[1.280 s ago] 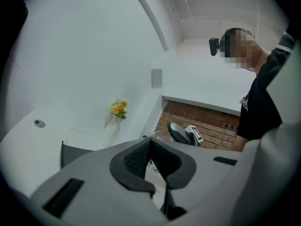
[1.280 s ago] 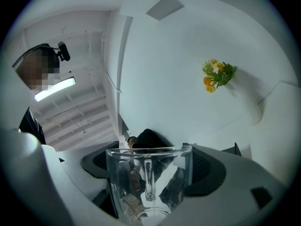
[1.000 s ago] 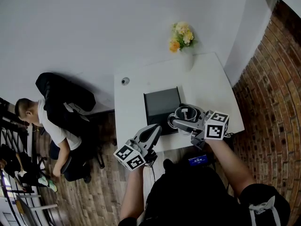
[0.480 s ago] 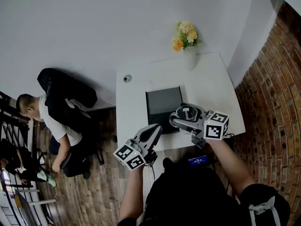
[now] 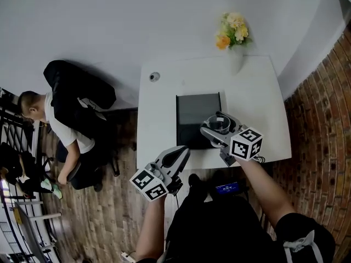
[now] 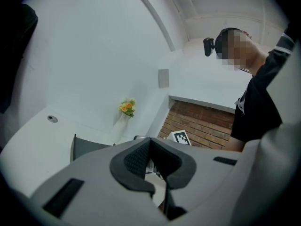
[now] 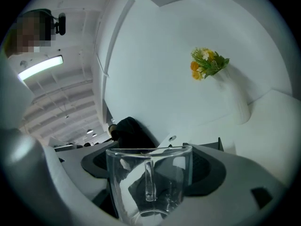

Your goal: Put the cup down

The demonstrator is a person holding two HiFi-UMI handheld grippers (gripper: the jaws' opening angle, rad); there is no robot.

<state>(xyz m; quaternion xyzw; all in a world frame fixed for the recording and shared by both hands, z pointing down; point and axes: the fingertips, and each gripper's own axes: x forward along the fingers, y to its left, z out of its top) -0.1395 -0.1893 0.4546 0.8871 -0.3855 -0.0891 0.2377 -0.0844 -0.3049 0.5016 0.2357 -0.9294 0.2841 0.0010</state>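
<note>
A clear glass cup (image 5: 220,122) with a handle is held upright in my right gripper (image 5: 216,129), just over the right front part of a black mat (image 5: 193,111) on the white table (image 5: 162,114). In the right gripper view the cup (image 7: 149,185) fills the space between the grey fingers, its handle facing the camera, and the right gripper (image 7: 150,166) is shut on it. My left gripper (image 5: 182,150) hovers at the table's front edge, left of the cup. In its own view the left gripper (image 6: 151,142) has its pads closed together with nothing between them.
A white vase (image 5: 236,60) with yellow flowers (image 5: 232,28) stands at the table's far edge. A small round disc (image 5: 154,76) lies at the far left corner. A brick wall (image 5: 323,125) runs along the right. A person (image 5: 55,130) sits to the left, over wooden floor.
The right gripper has carried the cup a little farther in over the black mat. The head view has shifted, so the table sits higher and more rightward. The left gripper has hardly moved.
</note>
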